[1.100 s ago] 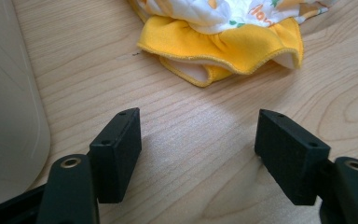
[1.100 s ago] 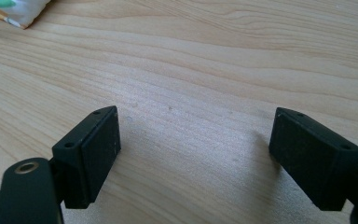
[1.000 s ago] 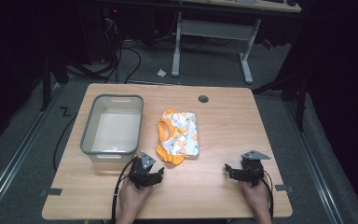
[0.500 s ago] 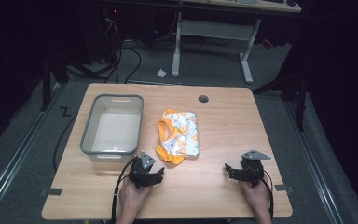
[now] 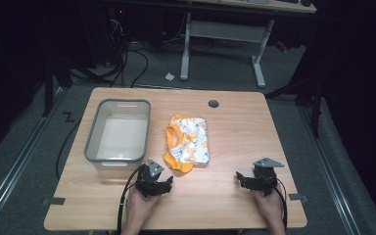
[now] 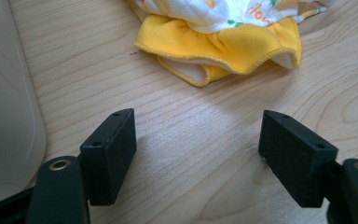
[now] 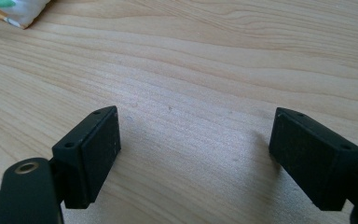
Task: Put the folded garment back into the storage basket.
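Cloth [image 5: 188, 142], folded into a soft bundle, lies in the middle of the counter [image 5: 235, 127], just beside the grey tub [image 5: 118, 130] and touching neither claw. Nothing has shifted over the last second: both hands sit where they were at the near edge, the cloth untouched, so whatever the job is (none was stated) looks not yet begun. The left claw [image 5: 153, 184] rests low with its jaws spread wide and empty, the cloth's yellow ruffled hem [image 6: 223, 51] just ahead of it. The right claw [image 5: 255, 180] is equally wide and empty, well apart from the cloth, over bare wood. The fabric looks quilted and limp, white with orange print and a gathered, stitched edge; the tub is smooth, rigid plastic with rounded corners and nothing inside.
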Demonstrator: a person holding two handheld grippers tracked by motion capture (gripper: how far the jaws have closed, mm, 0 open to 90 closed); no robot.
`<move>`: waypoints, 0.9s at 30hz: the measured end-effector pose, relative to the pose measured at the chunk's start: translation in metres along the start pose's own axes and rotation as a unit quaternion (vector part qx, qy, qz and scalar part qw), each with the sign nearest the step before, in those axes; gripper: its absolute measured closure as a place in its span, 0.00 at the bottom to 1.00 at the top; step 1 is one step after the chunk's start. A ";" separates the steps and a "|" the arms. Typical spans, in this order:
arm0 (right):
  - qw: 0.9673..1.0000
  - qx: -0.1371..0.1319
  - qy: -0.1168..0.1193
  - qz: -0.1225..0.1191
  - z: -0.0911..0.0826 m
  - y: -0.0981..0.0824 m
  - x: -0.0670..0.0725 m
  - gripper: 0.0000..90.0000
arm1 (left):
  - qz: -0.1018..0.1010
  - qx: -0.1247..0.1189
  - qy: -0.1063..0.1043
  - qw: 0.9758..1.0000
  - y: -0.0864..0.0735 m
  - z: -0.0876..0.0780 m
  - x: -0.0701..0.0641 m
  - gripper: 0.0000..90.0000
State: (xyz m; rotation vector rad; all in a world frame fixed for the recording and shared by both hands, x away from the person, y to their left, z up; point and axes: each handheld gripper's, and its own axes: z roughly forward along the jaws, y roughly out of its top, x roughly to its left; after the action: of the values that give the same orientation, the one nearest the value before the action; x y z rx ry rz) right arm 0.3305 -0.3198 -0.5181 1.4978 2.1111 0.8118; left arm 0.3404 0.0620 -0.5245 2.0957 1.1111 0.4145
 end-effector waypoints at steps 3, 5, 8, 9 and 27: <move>1.000 0.000 0.000 0.000 0.000 0.000 0.000 0.18 | 0.000 0.000 0.000 1.000 0.000 0.000 0.000 0.31; 1.000 0.000 0.000 0.000 0.000 0.000 0.000 0.18 | 0.000 0.000 0.001 1.000 0.000 0.000 0.000 0.31; 1.000 0.000 0.000 0.000 0.000 0.000 0.000 0.18 | -0.002 0.000 0.001 1.000 0.000 0.000 0.000 0.31; 1.000 0.000 0.000 0.000 0.000 0.000 0.000 0.18 | -0.003 0.000 0.001 1.000 0.000 0.000 0.000 0.31; 1.000 0.000 0.000 0.000 0.000 0.000 0.000 0.18 | -0.023 -0.003 -0.019 1.000 0.002 -0.003 -0.001 0.31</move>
State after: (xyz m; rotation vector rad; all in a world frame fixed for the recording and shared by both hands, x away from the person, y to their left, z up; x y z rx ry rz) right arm 0.3304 -0.3199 -0.5181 1.4972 2.1117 0.8120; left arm 0.3395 0.0622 -0.5207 2.0611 1.1324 0.3537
